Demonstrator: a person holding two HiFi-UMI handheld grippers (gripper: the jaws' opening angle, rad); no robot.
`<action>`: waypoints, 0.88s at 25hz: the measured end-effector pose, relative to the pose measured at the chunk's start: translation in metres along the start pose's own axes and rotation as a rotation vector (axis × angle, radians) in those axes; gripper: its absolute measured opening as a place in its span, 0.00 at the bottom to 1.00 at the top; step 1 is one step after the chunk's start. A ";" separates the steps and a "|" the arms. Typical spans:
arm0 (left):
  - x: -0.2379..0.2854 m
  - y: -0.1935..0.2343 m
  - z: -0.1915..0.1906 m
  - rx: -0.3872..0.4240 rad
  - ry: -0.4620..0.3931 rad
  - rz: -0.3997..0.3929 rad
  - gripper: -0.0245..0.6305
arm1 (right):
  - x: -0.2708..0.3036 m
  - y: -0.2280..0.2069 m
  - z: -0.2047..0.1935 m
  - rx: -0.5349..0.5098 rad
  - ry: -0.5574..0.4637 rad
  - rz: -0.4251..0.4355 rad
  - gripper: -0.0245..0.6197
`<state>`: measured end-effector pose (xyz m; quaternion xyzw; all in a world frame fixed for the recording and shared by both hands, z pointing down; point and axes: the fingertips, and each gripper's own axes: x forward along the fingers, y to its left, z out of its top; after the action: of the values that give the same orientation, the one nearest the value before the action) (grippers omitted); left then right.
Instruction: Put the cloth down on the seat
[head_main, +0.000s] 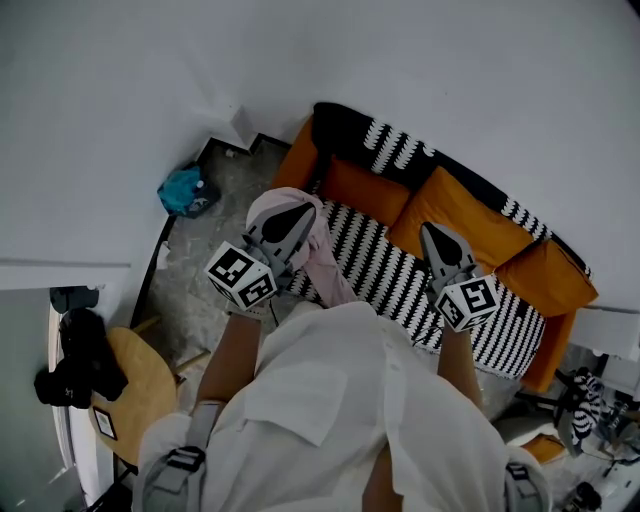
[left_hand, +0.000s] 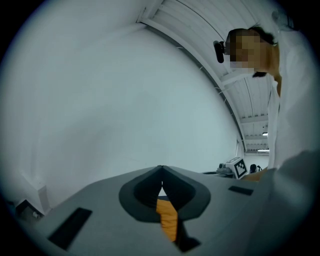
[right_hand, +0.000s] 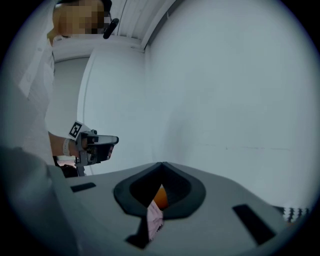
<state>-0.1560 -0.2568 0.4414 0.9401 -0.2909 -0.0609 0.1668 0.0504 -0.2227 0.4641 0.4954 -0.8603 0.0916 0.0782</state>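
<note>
over 1 sofa, 1 cloth, l tongs, r tongs, shut

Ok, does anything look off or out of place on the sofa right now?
Only the pink cloth looks off. It lies bunched at the left end of the striped seat, under the shut left gripper. One tail trails toward the front edge instead of lying flat. Nothing else stands out.

Left gripper held out forward, jaws together; right gripper well apart, jaws together.
</note>
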 end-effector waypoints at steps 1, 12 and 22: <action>-0.001 0.000 0.000 -0.001 0.000 0.002 0.06 | 0.000 0.001 0.000 -0.022 0.008 -0.002 0.05; -0.007 0.000 -0.004 -0.023 0.003 0.015 0.06 | -0.001 0.008 -0.003 -0.064 0.032 0.005 0.05; -0.013 -0.003 -0.009 -0.024 0.002 0.021 0.06 | -0.005 0.015 -0.007 -0.077 0.042 0.023 0.05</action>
<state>-0.1633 -0.2446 0.4486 0.9350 -0.2998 -0.0619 0.1789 0.0402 -0.2094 0.4684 0.4799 -0.8671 0.0696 0.1143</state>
